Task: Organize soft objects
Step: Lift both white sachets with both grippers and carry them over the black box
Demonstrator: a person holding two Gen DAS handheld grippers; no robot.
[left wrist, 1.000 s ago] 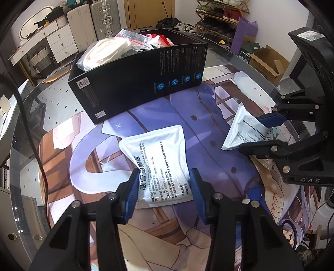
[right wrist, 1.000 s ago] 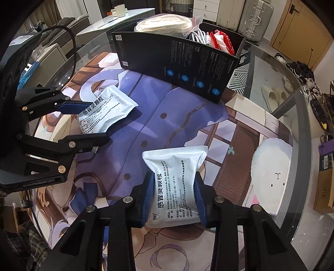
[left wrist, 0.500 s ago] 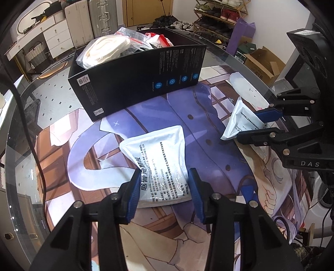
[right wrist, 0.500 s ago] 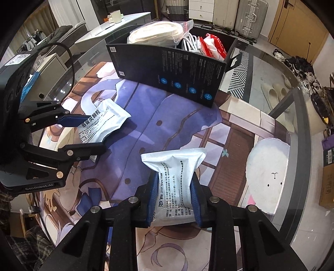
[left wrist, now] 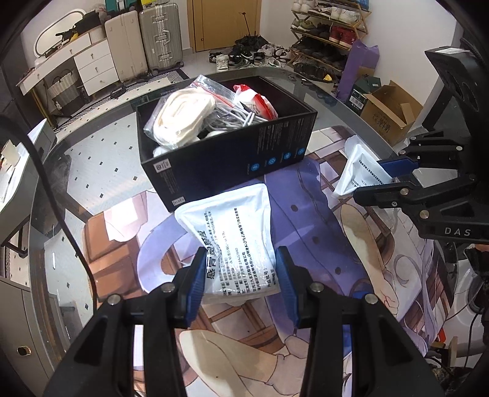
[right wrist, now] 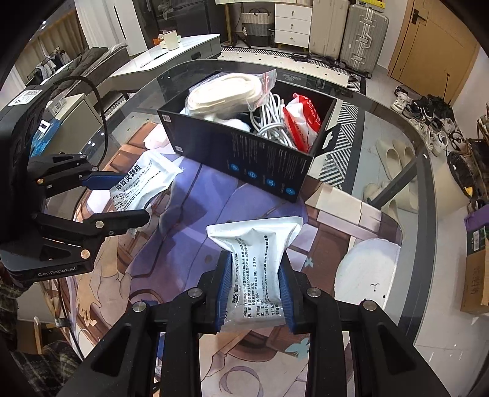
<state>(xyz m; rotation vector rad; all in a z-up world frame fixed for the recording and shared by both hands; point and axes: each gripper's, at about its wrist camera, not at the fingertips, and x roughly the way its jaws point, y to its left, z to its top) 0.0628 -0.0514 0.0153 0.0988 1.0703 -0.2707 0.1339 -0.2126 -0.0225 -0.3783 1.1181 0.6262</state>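
Note:
My left gripper (left wrist: 241, 271) is shut on a white medicine pouch (left wrist: 232, 235) and holds it above the mat; it also shows in the right wrist view (right wrist: 140, 183). My right gripper (right wrist: 253, 281) is shut on a second white pouch (right wrist: 259, 259), also lifted; this pouch shows in the left wrist view (left wrist: 360, 174). A black open box (left wrist: 226, 162) stands ahead of both grippers and holds a bagged white coil (right wrist: 226, 91), white cables (right wrist: 272, 119) and a red-and-white packet (right wrist: 301, 125).
A printed anime mat (left wrist: 305, 213) covers the round glass table (right wrist: 397, 128). The table's edge curves close on the right of the right wrist view. Suitcases (left wrist: 159, 33), drawers and a shoe rack (left wrist: 327, 27) stand on the floor beyond.
Both grippers have risen with their pouches, lifting them off the mat, and have moved closer to the black box, whose inside now shows.

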